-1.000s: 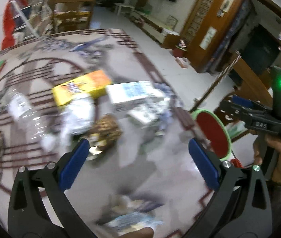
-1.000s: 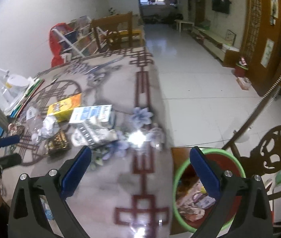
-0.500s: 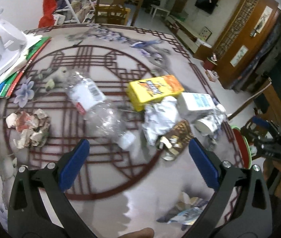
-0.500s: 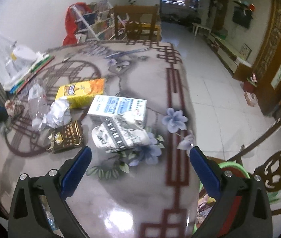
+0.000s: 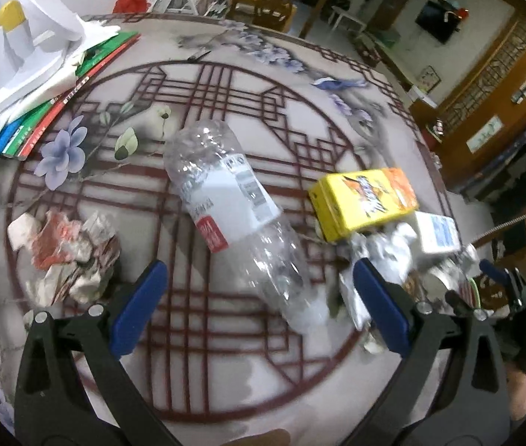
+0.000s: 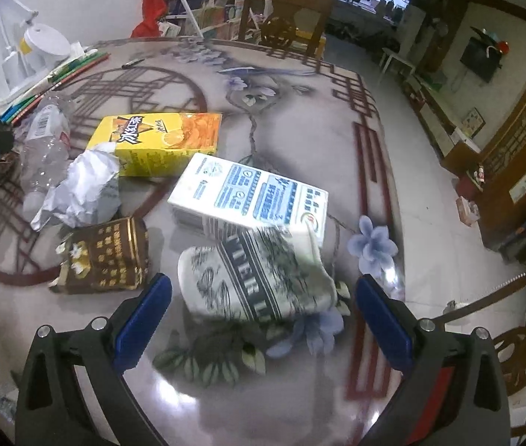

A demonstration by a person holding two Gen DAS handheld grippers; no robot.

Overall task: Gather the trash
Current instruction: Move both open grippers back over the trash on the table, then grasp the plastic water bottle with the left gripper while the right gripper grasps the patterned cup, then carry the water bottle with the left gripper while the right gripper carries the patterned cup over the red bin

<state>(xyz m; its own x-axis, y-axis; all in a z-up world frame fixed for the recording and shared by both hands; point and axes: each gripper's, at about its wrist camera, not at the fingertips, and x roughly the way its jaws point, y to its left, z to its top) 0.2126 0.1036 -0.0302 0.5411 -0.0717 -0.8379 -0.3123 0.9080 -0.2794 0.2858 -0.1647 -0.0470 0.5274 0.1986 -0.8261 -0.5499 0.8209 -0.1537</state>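
Trash lies on a patterned table. In the left wrist view my left gripper [image 5: 259, 304] is open and empty just above a clear plastic bottle [image 5: 233, 215], with a crumpled red-and-white wrapper [image 5: 65, 256] to its left and a yellow carton [image 5: 365, 200] and crumpled foil [image 5: 381, 260] to its right. In the right wrist view my right gripper [image 6: 261, 310] is open and empty around a crushed paper cup [image 6: 255, 278]. A white-and-blue carton [image 6: 251, 197], a brown packet [image 6: 105, 256], crumpled paper [image 6: 84, 186] and the yellow carton [image 6: 158, 143] lie beyond it.
Books and white containers [image 5: 28, 52] are stacked at the table's far left. A wooden chair [image 6: 281, 18] stands behind the table. The table edge and tiled floor [image 6: 422, 193] run along the right. The other gripper shows at the right edge of the left view [image 5: 515, 297].
Both grippers have moved in towards the table and lower. The left one swung left from the bin side to over the bottle. The right one moved from over the bin to the crushed cup.
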